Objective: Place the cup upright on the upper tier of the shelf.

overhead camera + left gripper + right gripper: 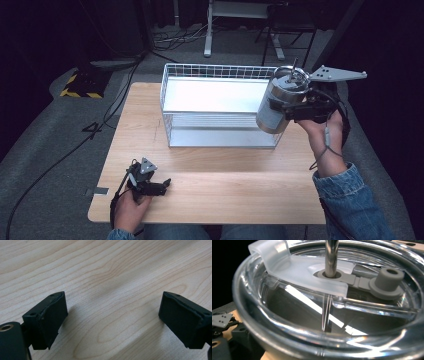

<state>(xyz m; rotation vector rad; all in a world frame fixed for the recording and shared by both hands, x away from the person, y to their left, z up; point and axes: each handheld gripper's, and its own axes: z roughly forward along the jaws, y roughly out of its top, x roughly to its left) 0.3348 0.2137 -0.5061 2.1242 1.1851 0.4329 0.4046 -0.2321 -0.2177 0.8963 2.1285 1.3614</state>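
Note:
A steel tumbler (276, 102) with a clear lid (287, 322) and a metal straw (331, 257) hangs tilted in the air over the right end of a white wire basket (215, 66). My right gripper (285, 109) is shut on the tumbler's side, coming in from the right, and a hand holds it. In the right gripper view the lid sits very close, with a grey stopper (387, 281) beside the straw. My left gripper (161, 186) rests low on the wooden table (225, 185) near its front left. Its jaws stand wide open over bare wood (112, 320).
The basket stands at the back middle of the table, with a shelf inside. A grey three-cornered plate (337, 75) sticks out above the right gripper. Cables (60, 160) trail over the grey floor at the left. A table leg (207, 30) stands behind.

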